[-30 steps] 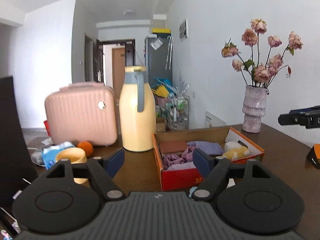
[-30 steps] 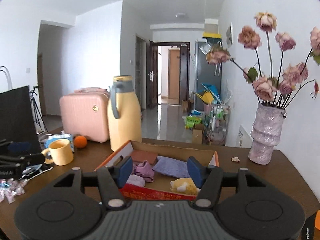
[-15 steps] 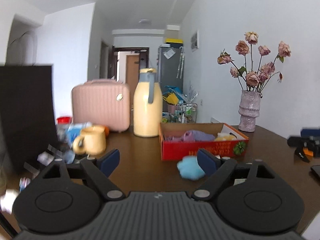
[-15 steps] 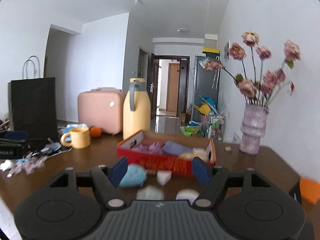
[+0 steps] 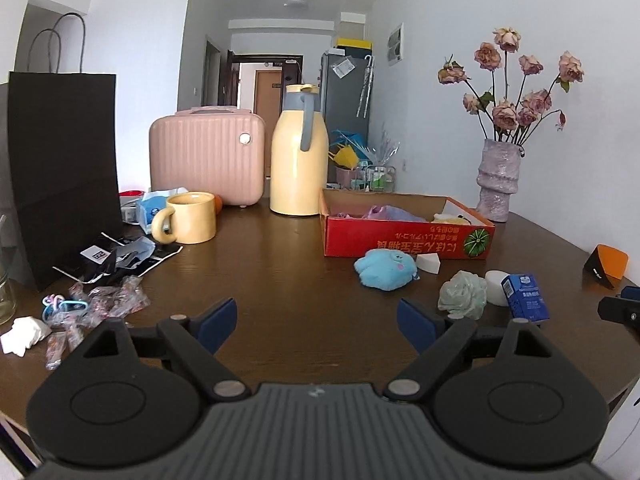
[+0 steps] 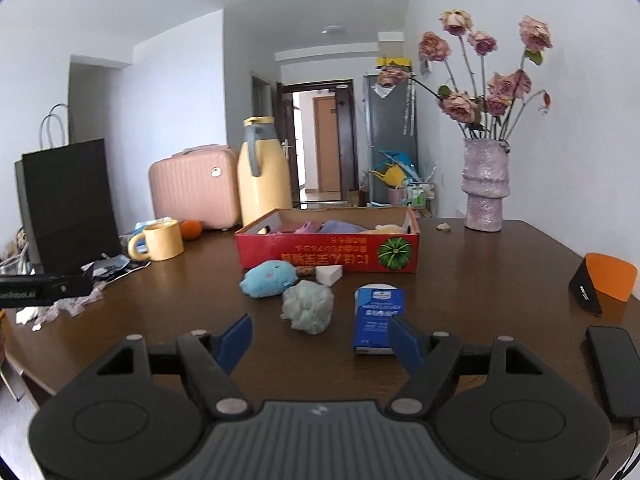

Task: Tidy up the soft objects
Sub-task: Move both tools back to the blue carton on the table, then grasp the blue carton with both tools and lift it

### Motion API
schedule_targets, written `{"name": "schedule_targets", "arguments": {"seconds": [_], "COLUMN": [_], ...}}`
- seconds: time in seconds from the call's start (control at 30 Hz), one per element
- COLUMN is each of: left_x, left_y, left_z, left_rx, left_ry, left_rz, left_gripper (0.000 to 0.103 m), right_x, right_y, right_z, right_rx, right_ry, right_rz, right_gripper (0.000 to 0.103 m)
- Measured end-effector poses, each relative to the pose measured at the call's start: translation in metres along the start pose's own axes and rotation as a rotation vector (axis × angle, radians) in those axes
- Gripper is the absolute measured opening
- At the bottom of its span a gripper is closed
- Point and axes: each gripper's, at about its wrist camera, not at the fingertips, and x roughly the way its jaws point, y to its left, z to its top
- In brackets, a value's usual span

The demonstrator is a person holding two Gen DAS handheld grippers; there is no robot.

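A red cardboard box (image 5: 404, 240) (image 6: 328, 252) holds purple cloths and a yellow plush. On the brown table in front of it lie a blue plush (image 5: 386, 270) (image 6: 268, 278), a white sponge wedge (image 5: 429, 261) (image 6: 330, 274), a pale green mesh puff (image 5: 462, 294) (image 6: 308, 306) and a blue tissue pack (image 5: 524, 298) (image 6: 378, 320). My left gripper (image 5: 316, 316) is open and empty, short of the blue plush. My right gripper (image 6: 320, 326) has its jaws opening with nothing held; the puff and tissue pack lie just beyond its fingertips.
On the left stand a yellow mug (image 5: 192, 218), a yellow thermos (image 5: 298, 160), a pink case (image 5: 208, 156) and a black paper bag (image 5: 60, 176), with wrappers (image 5: 104, 304) strewn near the edge. A flower vase (image 5: 498, 184), an orange-black object (image 6: 606, 280) and a dark phone (image 6: 612, 372) are on the right.
Both grippers have pulled back from over the box and sunk lower. The plush, puff, sponge and tissue pack have come into view. Both pairs of jaws stand wider.
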Motion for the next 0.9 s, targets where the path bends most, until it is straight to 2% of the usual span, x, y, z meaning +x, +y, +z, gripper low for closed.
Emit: {"name": "schedule_targets", "arguments": {"seconds": [0.2,0.3,0.43,0.57,0.6,0.67,0.8,0.87,0.9], "left_x": [0.027,0.048,0.079,0.104,0.109,0.116,0.117,0.115,0.114], "left_y": [-0.015,-0.031,-0.057,-0.081,-0.085,-0.091,-0.089,-0.083,-0.079], "left_z": [0.001,0.0,-0.001,-0.008,-0.01,-0.012,-0.014,-0.015,-0.016], "left_rx": [0.022,0.044,0.085,0.127,0.136,0.149,0.138,0.113,0.091], "left_ry": [0.043,0.071,0.104,0.133,0.142,0.158,0.166,0.17,0.173], "left_rz": [-0.013,-0.044,-0.098,-0.13,-0.137,-0.148,-0.163,-0.182,-0.206], "left_gripper": [0.089,0.089,0.089,0.089,0.089,0.089,0.089,0.088,0.088], "right_x": [0.03,0.061,0.111,0.151,0.158,0.169,0.151,0.133,0.125], "right_y": [-0.017,-0.028,-0.035,-0.038,-0.037,-0.035,-0.021,-0.001,0.011], "right_z": [-0.004,-0.006,-0.007,-0.012,-0.013,-0.014,-0.02,-0.026,-0.03], "right_rx": [0.026,0.038,0.02,-0.002,-0.013,-0.039,-0.088,-0.186,-0.247], "right_ry": [0.034,0.076,0.17,0.214,0.224,0.25,0.246,0.239,0.255], "right_rz": [-0.033,-0.062,-0.145,-0.162,-0.163,-0.173,-0.105,-0.012,0.062], "right_gripper": [0.074,0.074,0.074,0.073,0.072,0.051,0.05,0.05,0.051]}}
